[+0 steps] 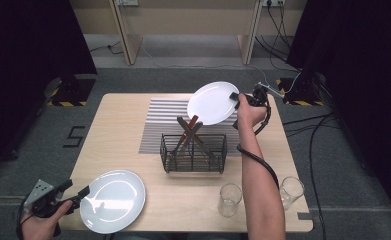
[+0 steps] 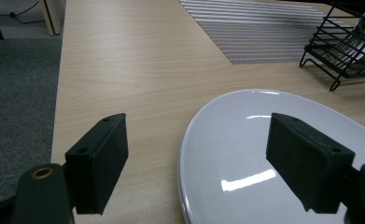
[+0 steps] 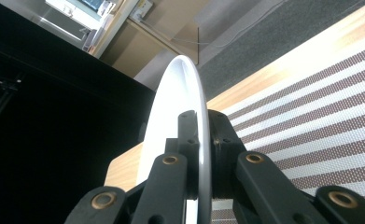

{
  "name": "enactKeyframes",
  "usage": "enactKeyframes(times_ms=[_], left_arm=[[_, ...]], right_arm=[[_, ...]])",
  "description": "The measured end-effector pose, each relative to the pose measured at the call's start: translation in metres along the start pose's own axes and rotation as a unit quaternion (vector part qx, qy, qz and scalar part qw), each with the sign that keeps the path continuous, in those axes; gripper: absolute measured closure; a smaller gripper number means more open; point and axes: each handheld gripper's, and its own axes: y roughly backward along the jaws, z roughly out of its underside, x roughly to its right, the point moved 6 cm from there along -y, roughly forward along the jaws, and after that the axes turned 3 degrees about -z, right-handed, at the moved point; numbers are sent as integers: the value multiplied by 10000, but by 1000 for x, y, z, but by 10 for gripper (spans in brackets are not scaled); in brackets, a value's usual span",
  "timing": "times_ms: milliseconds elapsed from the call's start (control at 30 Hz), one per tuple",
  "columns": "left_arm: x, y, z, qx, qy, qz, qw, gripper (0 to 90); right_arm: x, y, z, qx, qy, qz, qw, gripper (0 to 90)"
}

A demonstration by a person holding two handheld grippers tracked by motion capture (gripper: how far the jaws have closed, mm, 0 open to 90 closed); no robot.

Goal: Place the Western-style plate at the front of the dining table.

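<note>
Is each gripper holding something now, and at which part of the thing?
The right gripper holds a white plate by its rim, lifted above the wire rack. The left gripper is open beside another plate and holds nothing.

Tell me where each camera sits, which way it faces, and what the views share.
High view: above the near edge, facing forward and down on the table; both forearms show.
Left gripper view: rides the left gripper, looking between open jaws at the flat plate, shared with high view.
Right gripper view: rides the right gripper, shut on the raised plate.
</note>
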Motion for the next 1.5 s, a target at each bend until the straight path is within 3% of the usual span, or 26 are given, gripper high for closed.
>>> enactKeyframes(times_ms=[900, 1500], left_arm=[[0, 0, 1, -15, 1, 3, 10000, 201], [0, -1, 1, -33, 0, 12, 10000, 201]], right_arm=[[9, -11, 8, -151, -63, 140, 9998, 853], [23, -13, 12, -222, -166, 229, 9994, 853]])
